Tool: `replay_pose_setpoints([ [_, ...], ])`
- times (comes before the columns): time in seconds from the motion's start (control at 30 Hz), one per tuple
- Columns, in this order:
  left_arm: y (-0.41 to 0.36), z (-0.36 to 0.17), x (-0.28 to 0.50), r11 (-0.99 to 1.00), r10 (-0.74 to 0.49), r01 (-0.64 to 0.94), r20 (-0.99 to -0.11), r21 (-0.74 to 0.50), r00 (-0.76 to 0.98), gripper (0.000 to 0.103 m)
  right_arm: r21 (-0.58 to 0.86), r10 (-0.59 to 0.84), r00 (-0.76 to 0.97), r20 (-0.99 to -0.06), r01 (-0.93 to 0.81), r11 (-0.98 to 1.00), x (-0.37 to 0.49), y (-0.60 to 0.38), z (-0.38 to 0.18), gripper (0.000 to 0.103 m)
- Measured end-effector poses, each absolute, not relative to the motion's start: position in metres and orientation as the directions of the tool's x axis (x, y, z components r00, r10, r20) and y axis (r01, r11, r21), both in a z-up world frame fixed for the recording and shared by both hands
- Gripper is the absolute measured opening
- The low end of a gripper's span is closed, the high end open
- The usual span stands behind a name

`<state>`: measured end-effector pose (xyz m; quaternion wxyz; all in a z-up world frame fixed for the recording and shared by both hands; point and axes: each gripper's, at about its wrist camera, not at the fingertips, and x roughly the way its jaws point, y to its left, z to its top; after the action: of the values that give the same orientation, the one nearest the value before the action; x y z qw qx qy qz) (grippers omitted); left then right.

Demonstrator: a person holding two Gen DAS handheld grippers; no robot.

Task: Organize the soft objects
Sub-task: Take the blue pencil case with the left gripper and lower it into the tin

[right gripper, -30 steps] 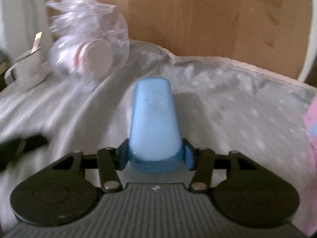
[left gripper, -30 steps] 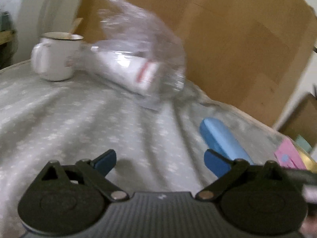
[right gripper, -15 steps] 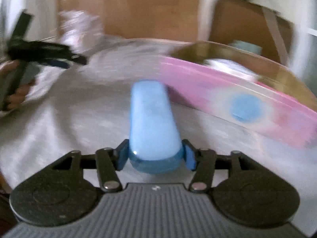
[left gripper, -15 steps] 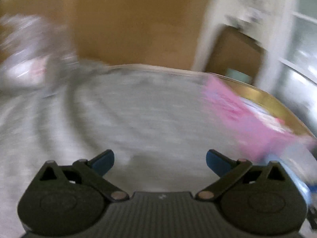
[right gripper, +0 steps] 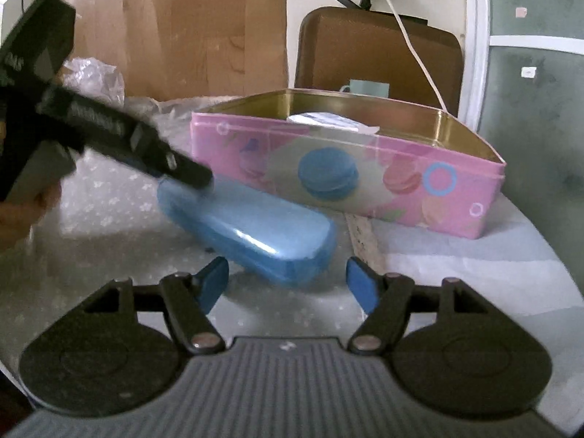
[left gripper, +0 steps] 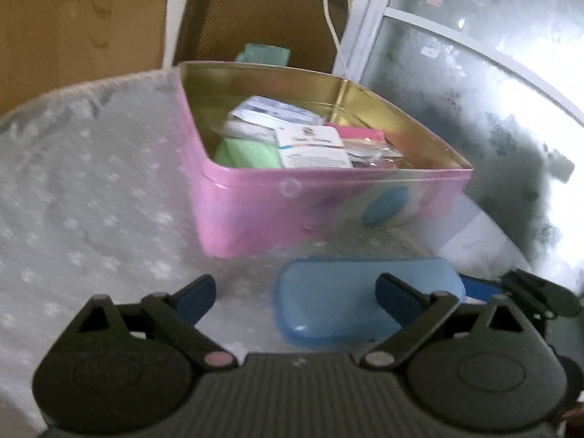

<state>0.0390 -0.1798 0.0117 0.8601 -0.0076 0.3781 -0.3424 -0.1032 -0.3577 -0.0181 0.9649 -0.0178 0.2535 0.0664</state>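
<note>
Case (right gripper: 252, 233), blue and glossy, lies on the grey cloth (left gripper: 91, 200) just in front of the pink tin (right gripper: 365, 168), which already holds packets. Right gripper (right gripper: 286, 283): jaws just opening, spread clear of the case's near end, gripping nothing. Left gripper (left gripper: 295, 292): wide, narrowing slightly, one finger over the case. Best grip is across the narrow width, then lift clear of the tin's rim.

Glossy plastic case (right gripper: 252, 233), metal tin (right gripper: 365, 179)
</note>
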Motion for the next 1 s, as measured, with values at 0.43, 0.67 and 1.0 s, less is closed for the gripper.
replay_pose_setpoints([
  [0.43, -0.192, 0.108, 0.057, 0.715, -0.683, 0.64, -0.478, -0.282, 0.552, 0.087, 0.048, 0.216, 0.924, -0.315, -0.211, 0.976, -0.082, -0.385, 0.067, 0.064],
  [0.67, -0.261, 0.111, 0.159, 0.771, -0.625, 0.574, -0.497, -0.275, 0.602, 0.087, 0.014, 0.139, 0.883, -0.449, -0.148, 0.989, 0.04, -0.422, 0.084, 0.064],
  [1.0, -0.303, 0.072, 0.205, 0.831, -0.548, 0.469, -0.584, -0.299, 0.599, 0.096, 0.054, 0.011, 0.801, -0.599, 0.027, 0.998, 0.104, -0.463, 0.059, 0.064],
])
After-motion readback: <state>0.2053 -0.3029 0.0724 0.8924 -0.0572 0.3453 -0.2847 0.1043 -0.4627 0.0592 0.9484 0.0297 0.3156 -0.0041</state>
